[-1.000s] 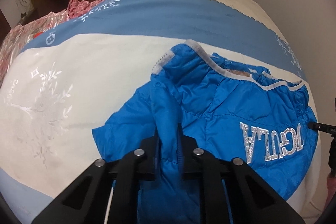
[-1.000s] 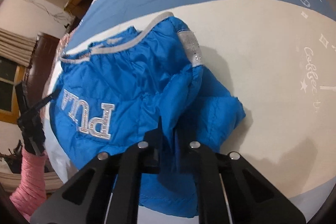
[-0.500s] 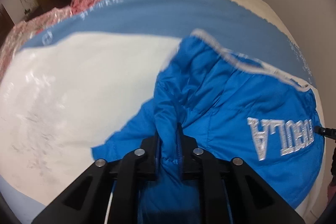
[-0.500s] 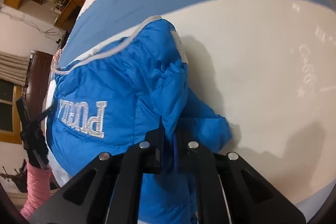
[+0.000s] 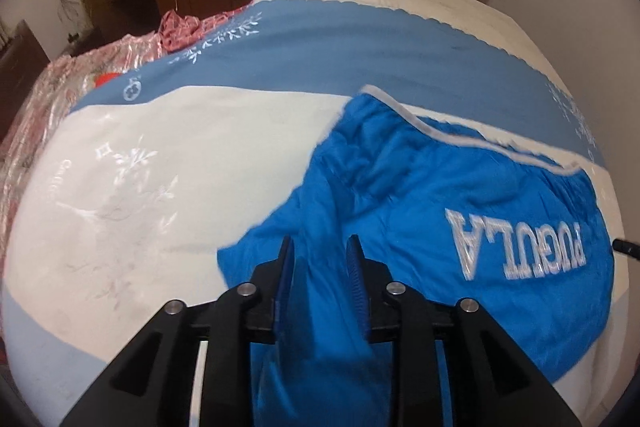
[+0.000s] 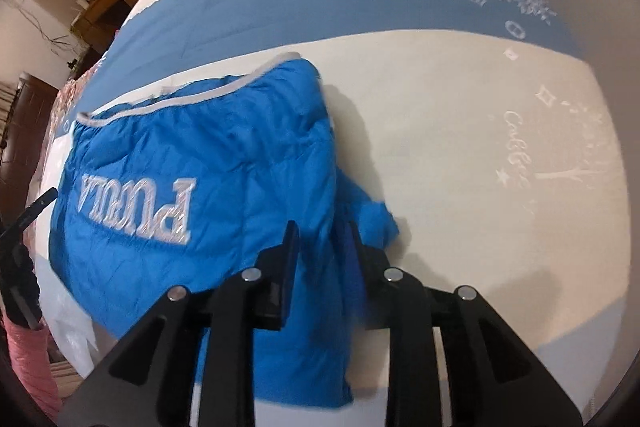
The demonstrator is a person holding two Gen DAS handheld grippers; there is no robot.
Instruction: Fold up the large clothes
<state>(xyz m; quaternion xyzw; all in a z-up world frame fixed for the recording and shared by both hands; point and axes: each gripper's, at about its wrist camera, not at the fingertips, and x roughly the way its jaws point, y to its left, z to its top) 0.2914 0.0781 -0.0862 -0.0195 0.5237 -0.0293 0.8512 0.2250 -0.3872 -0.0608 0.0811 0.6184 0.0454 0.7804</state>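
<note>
Grippers both parted, left gripper (image 5: 320, 259) and right gripper (image 6: 322, 245) straddling soft, light, slippery blue quilted jacket (image 5: 460, 203); regrasp along grey-trimmed hem (image 5: 460, 139).

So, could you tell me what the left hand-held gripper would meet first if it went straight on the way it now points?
The blue jacket: the left hand-held gripper is open with a fold of jacket fabric between its fingers, so it would likely push into that almost at once, though depth is hard to judge.

We see soft, warm indoor light, strong fisheye bending with dark corners, slight motion blur, and a shadow on the white-and-blue bedspread (image 6: 460, 155).
</note>
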